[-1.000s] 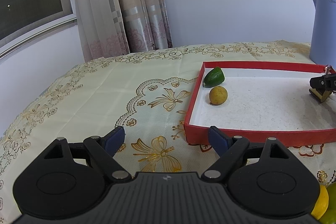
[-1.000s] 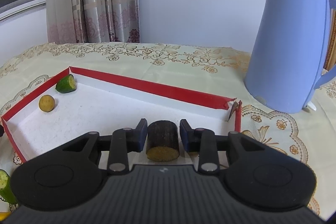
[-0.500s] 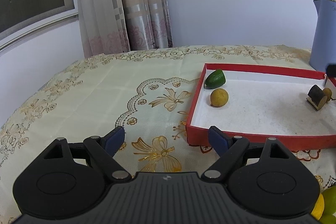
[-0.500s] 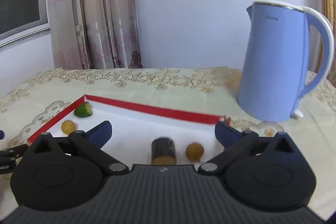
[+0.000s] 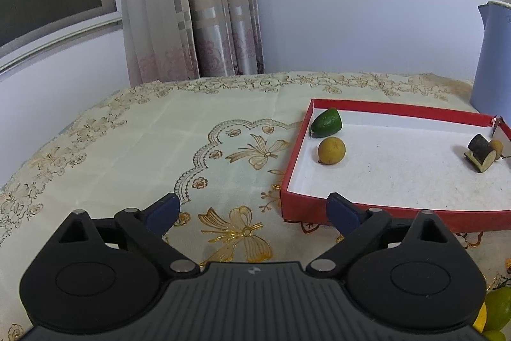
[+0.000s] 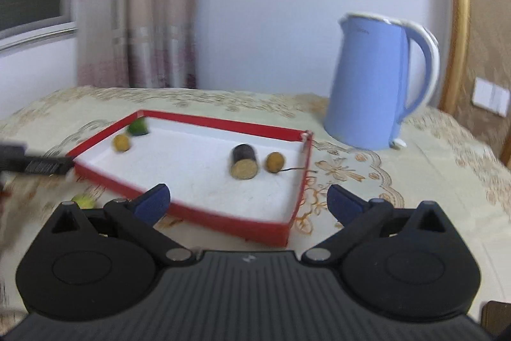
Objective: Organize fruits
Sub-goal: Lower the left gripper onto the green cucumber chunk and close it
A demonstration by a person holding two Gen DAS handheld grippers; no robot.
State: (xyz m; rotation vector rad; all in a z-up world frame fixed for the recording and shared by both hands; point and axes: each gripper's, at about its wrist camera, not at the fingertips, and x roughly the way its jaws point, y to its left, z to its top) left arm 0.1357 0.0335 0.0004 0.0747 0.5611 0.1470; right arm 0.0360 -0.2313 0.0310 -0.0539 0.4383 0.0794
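Both sets of fingers are spread wide and empty: the right gripper (image 6: 247,200) has just let go, the left gripper (image 5: 252,208) has just opened wider. The dark cut piece (image 6: 244,161) sits in the red tray (image 6: 223,221), so I'd grab the loose green fruit (image 6: 83,201) on the surface next, coming in low. Only the right view shows the kettle (image 6: 377,82) whole.

black ribbed grippers, silver pivot screws, blue fingers (image 5: 163,211).
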